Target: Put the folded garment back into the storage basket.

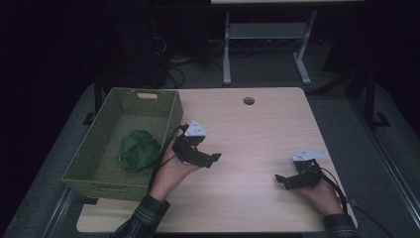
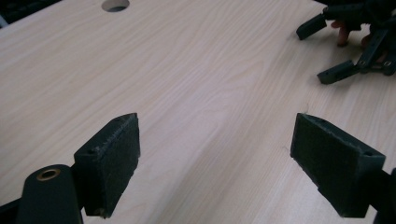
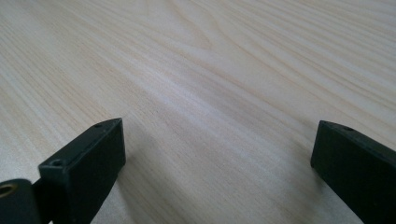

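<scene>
Green cloth (image 1: pixel 139 149), a crumpled bundle, lies inside the woven basket (image 1: pixel 169 116) at the left end of the counter (image 1: pixel 257 129), toward the basket's near right corner; its folds are too dark in the high view to make out. The left gripper (image 1: pixel 208 159) hovers just right of the basket, held in the left hand (image 1: pixel 171 171), and its fingers (image 2: pixel 109 161) stand wide apart over bare wood, holding nothing. The right gripper (image 1: pixel 282 181) sits near the counter's right front, well apart from the cloth, and its fingers (image 3: pixel 86 170) are likewise spread wide and empty. In the left gripper view the right gripper (image 2: pixel 322 51) appears at the upper right corner, partly cut off by the edge. The room beyond the counter is dim.
</scene>
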`<state>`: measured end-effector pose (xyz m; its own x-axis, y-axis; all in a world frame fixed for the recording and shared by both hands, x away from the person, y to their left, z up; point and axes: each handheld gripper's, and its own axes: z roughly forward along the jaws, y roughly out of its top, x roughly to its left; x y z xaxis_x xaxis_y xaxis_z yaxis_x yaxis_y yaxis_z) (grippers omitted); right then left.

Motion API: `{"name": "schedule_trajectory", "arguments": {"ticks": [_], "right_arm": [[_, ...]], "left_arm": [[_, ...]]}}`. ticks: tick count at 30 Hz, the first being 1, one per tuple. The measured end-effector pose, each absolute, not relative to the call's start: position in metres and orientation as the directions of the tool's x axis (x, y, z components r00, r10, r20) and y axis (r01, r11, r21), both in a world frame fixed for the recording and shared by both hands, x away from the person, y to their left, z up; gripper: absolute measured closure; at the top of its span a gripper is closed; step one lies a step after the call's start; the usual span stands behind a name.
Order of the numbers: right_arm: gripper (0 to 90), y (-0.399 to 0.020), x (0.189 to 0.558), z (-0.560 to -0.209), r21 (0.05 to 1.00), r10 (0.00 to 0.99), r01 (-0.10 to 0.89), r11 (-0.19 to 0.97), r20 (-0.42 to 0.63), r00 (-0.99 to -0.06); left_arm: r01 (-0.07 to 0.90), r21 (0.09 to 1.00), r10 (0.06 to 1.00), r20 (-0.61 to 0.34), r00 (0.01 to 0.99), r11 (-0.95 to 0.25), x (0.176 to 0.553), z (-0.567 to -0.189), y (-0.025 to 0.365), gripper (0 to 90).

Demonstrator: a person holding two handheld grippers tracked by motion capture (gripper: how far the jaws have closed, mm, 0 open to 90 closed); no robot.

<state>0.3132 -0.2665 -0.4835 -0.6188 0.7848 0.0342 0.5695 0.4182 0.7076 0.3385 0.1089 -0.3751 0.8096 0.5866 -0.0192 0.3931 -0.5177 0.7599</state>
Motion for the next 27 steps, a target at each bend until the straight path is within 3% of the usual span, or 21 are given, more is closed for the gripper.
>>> {"name": "schedule_trajectory", "arguments": {"ticks": [27], "right_arm": [[2.6,-0.267,0.313,-0.484,0.707,0.785,0.569,0.419,0.033,-0.619]], "left_arm": [[0.410,0.703,0.602,0.032,0.798,-0.581,0.333,-0.470,0.106,14.4]]}}
